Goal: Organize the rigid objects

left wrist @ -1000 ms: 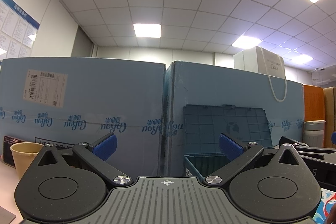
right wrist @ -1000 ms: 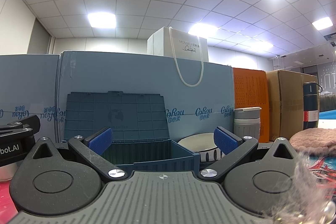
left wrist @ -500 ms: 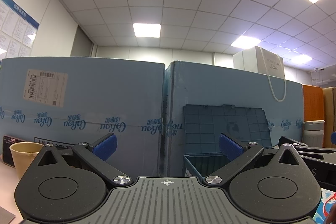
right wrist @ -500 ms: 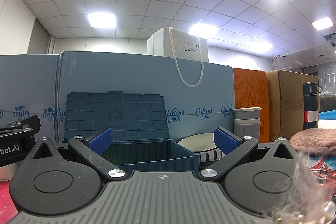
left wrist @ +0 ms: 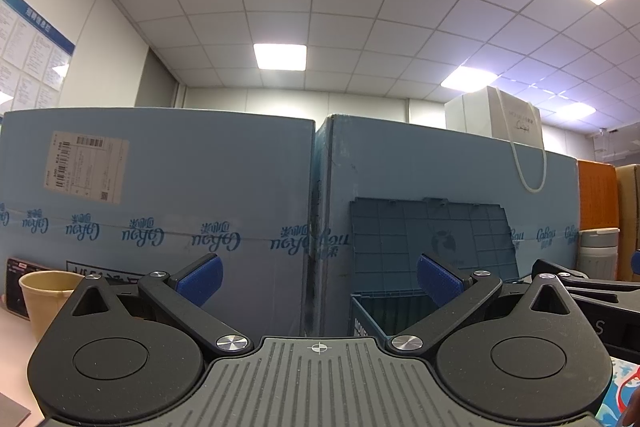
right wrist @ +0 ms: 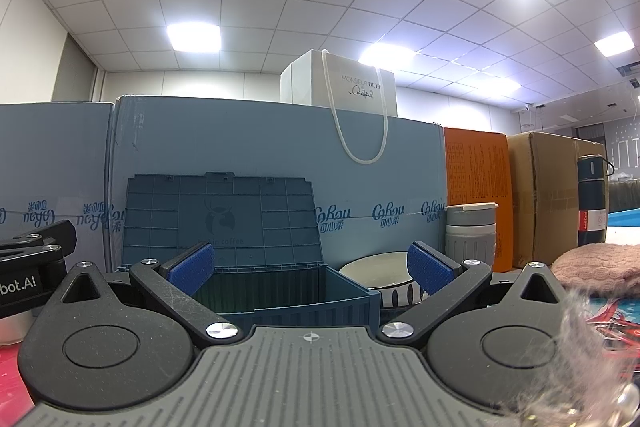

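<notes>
1. The right gripper (right wrist: 310, 269) is pointing level and straight at the blue crate (right wrist: 288, 291), whose open mouth is lying directly ahead between the blue fingers (right wrist: 191, 267); these are standing wide apart and holding nothing.
2. The crate's lid (right wrist: 222, 219) is standing upright against the blue cartons (right wrist: 248, 147) behind, so the box is being presented open from above, its long axis running across the view.
3. The left gripper (left wrist: 318, 285) is facing the seam of the same cartons; its fingers (left wrist: 200, 277) are also spread apart and empty. From here the crate (left wrist: 384, 311) is lying ahead and to the right, so the right gripper is judged the nearer.
4. Candidate rigid objects are sitting on the table: a bowl (right wrist: 378, 273) just right of the crate, a grey tumbler (right wrist: 471, 239) behind it, a dark flask (right wrist: 593, 211) farther right, and a paper cup (left wrist: 48, 297) at far left.
5. Compared with the earlier frames, nothing is differing: both views are remaining unchanged.
</notes>
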The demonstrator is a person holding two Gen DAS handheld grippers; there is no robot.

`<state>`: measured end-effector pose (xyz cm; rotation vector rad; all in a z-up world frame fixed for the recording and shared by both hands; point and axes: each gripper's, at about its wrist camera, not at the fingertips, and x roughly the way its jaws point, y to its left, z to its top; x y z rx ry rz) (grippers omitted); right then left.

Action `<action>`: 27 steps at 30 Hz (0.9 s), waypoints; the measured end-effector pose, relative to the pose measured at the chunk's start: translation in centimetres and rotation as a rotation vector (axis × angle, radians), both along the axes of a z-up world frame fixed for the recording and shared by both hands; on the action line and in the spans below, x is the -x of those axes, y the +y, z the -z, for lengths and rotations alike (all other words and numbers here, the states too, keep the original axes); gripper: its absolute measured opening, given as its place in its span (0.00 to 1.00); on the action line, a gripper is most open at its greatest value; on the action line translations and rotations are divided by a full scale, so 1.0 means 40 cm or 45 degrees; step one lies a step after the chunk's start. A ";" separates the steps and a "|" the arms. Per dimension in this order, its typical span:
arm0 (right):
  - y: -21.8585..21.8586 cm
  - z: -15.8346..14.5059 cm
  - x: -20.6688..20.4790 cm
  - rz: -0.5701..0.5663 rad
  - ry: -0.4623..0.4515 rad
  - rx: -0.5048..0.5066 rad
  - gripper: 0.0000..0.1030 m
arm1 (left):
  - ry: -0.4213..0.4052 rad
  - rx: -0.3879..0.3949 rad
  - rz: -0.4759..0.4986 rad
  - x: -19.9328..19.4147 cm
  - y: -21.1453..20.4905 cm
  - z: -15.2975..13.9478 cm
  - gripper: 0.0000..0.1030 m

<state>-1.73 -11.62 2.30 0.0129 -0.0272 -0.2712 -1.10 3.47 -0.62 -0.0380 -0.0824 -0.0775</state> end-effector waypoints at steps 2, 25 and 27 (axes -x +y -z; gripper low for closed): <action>0.000 0.000 0.000 0.000 0.001 0.000 1.00 | -0.003 0.000 0.001 0.000 0.000 0.001 1.00; -0.001 -0.001 -0.002 0.000 0.010 -0.004 1.00 | 0.010 0.002 0.009 -0.002 0.001 0.001 1.00; -0.001 -0.001 -0.003 0.001 0.012 -0.006 1.00 | 0.014 0.002 0.009 -0.004 0.001 0.001 1.00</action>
